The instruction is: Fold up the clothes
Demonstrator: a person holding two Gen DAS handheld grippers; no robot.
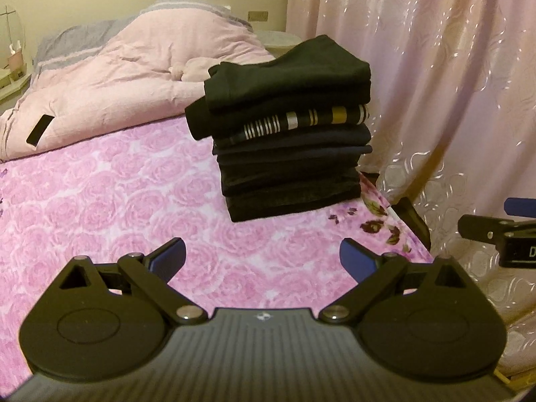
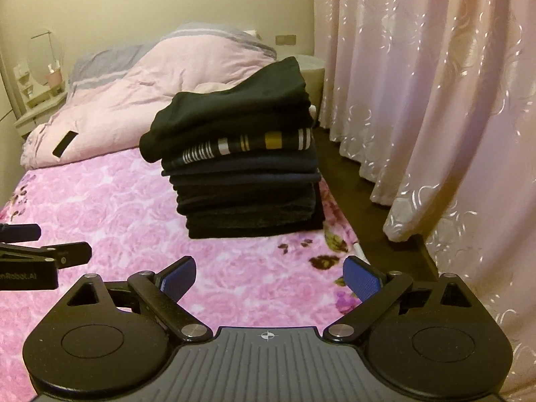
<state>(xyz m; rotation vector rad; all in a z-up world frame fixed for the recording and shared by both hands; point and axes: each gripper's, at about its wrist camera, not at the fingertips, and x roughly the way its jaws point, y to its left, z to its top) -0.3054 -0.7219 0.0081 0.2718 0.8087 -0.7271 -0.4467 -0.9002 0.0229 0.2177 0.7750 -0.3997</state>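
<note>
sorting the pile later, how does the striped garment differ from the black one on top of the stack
The striped garment shows white and yellow bands on its folded edge; the top black garment is plain dark. The striped one lies flat, squeezed between layers, while the top one humps up at the back with nothing on it. The top one's left edge overhangs the stack; the striped one sits further in. Both are folded.

pillow (image 1: 187, 6) mostly hidden, nightstand (image 1: 10, 80) edge-cut

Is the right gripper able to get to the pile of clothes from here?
Probably yes. The right gripper is open and empty, pointed toward the pile, with only bare bedspread between them. The left gripper sits off to its side, not in the way.
</note>
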